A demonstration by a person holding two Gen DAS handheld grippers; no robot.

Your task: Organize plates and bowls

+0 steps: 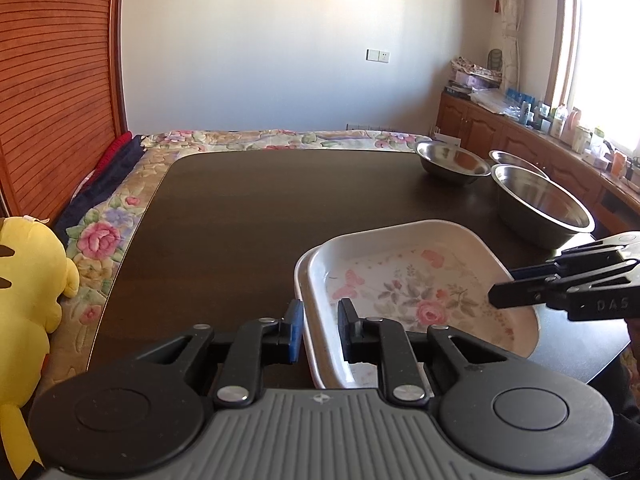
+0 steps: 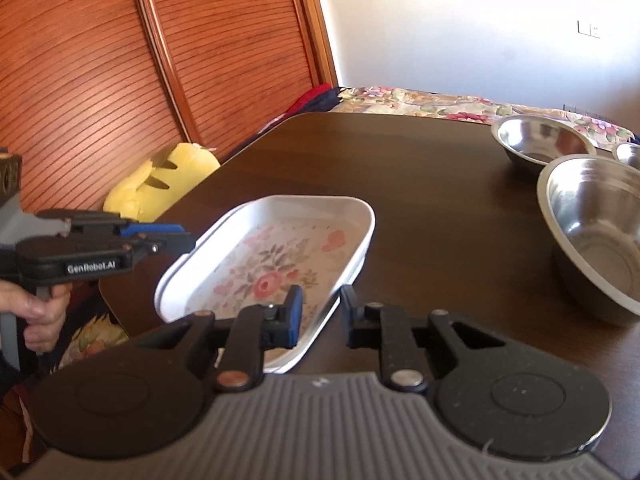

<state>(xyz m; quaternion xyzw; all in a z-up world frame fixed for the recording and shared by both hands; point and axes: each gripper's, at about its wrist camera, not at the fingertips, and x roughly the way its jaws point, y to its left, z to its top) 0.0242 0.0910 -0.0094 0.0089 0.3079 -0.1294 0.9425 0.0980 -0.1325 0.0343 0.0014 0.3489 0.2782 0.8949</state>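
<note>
A white rectangular plate with a flower print (image 1: 416, 280) sits stacked on a second white plate on the dark table (image 1: 248, 216); it also shows in the right wrist view (image 2: 280, 256). My left gripper (image 1: 320, 328) straddles the plates' left rim, jaws apart around it. My right gripper (image 2: 320, 312) straddles the right rim, jaws apart. Each gripper shows in the other's view: the right one (image 1: 496, 294), the left one (image 2: 188, 240). Three steel bowls stand at the far right: a large one (image 1: 540, 204), a middle one (image 1: 452, 160) and a small one (image 1: 516, 158).
A floral bedspread (image 1: 108, 236) lies around the table. A yellow plush toy (image 1: 28, 280) lies at the left. A wooden slatted door (image 1: 52, 80) stands behind it. A cluttered wooden cabinet (image 1: 532, 132) runs along the right wall under the window.
</note>
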